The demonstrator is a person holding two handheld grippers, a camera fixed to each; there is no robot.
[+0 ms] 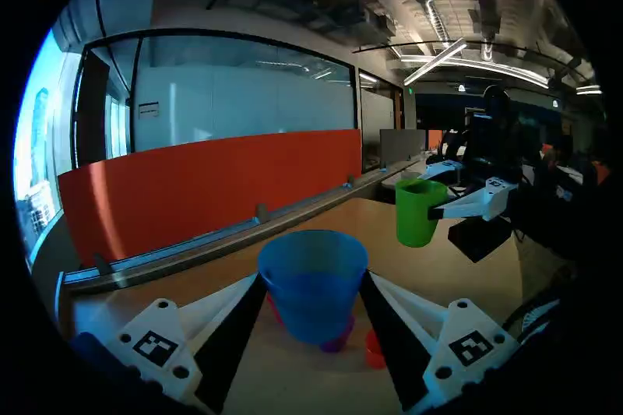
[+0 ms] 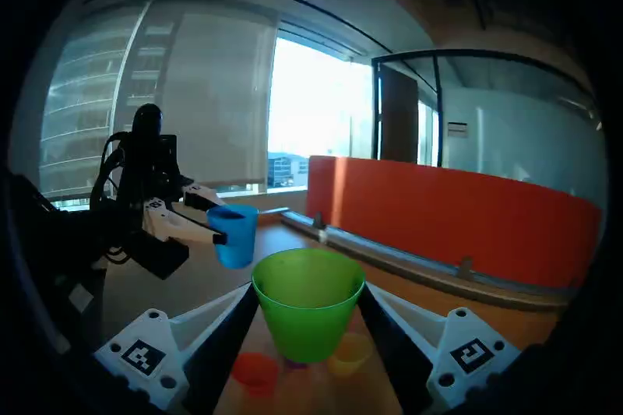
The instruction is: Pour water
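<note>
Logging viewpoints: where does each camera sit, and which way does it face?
Left gripper view: on the left gripper, looking along its fingers past the blue cup toward the orange partition; right gripper holds the green cup farther off.
Right gripper view: on the right gripper, looking over the green cup toward windows.
Shared: both cups, both grippers, orange partition, table.

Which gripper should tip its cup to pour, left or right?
Likely left: left gripper grips the blue cup, darker in its lower part, maybe water; right gripper holds the green cup upright, seemingly empty.
</note>
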